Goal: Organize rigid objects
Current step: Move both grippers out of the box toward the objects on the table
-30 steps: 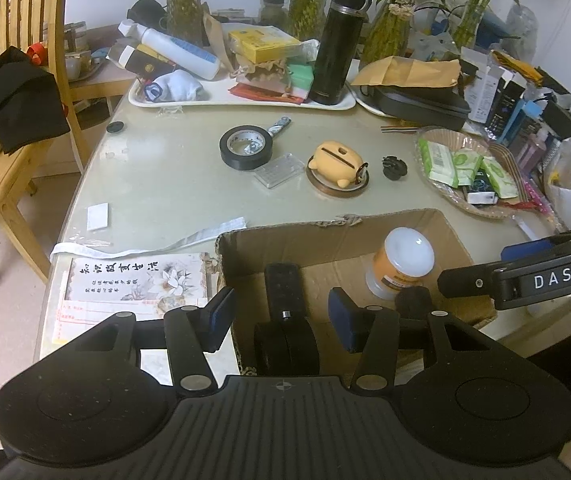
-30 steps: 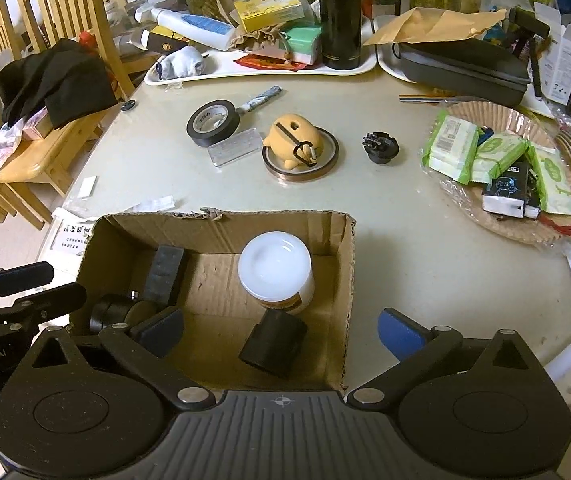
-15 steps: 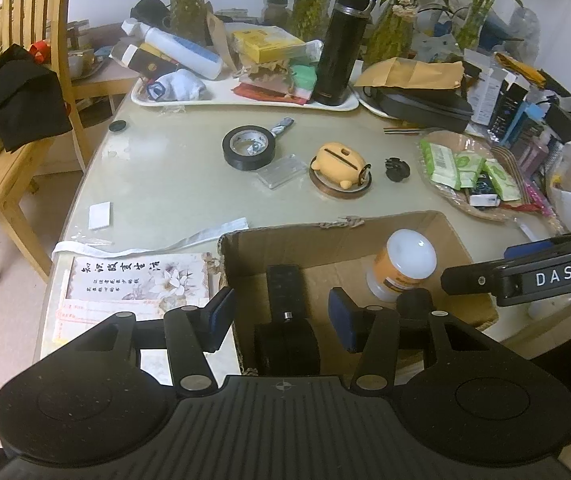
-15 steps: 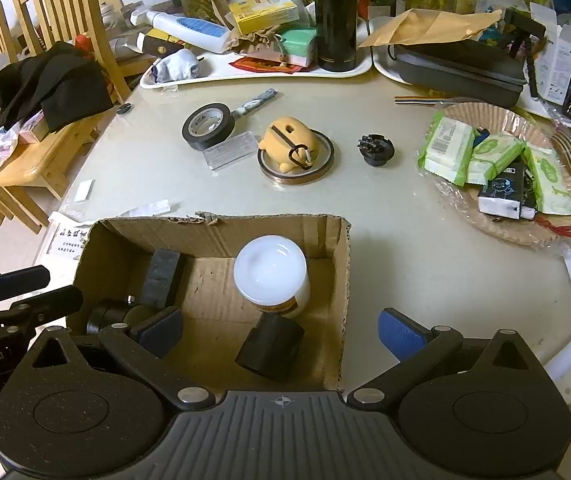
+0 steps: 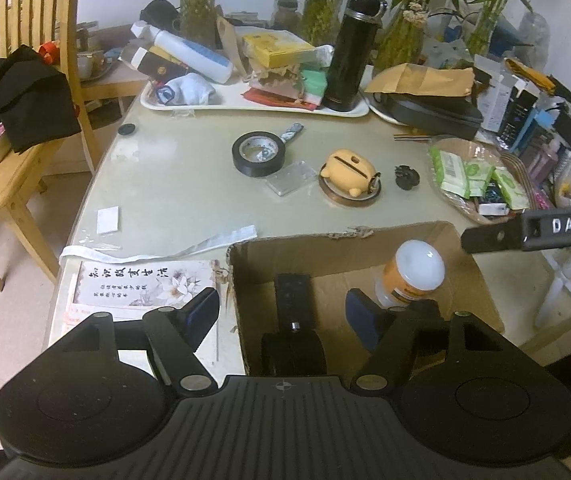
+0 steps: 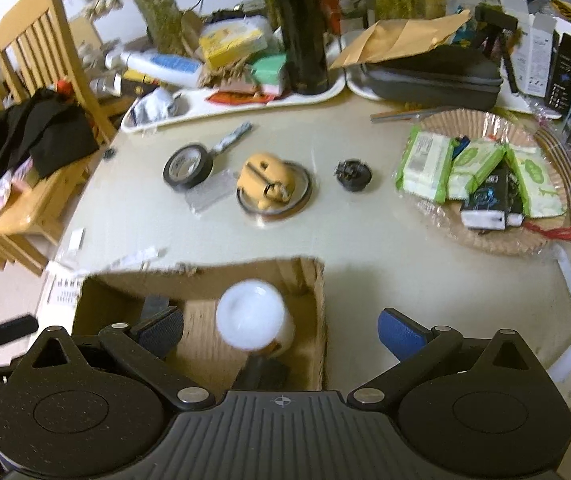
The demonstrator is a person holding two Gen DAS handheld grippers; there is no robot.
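Note:
A cardboard box (image 5: 337, 246) (image 6: 205, 276) sits at the table's near edge. In it are a white-lidded orange jar (image 5: 415, 272) (image 6: 251, 314), a flat black block (image 5: 292, 294) and black round parts (image 5: 293, 354). My left gripper (image 5: 283, 314) is open and empty over the box's left end. My right gripper (image 6: 281, 330) is open and empty above the jar. On the table beyond lie a black tape roll (image 5: 259, 153) (image 6: 188, 165), a clear plastic piece (image 5: 289, 177), a yellow pig figure (image 5: 349, 172) (image 6: 267, 182) on a copper ring, and a small black cap (image 5: 406, 176) (image 6: 352, 174).
A white tray (image 5: 253, 102) of clutter and a black flask (image 5: 351, 48) stand at the back. A wicker plate (image 6: 485, 236) of green packets is at the right. Wooden chairs (image 5: 1, 92) stand left. Papers (image 5: 133, 284) lie left of the box.
My right gripper has moved forward and tipped up over the box, so the jar now sits nearer its fingers; its view is blurred. My left gripper has barely moved.

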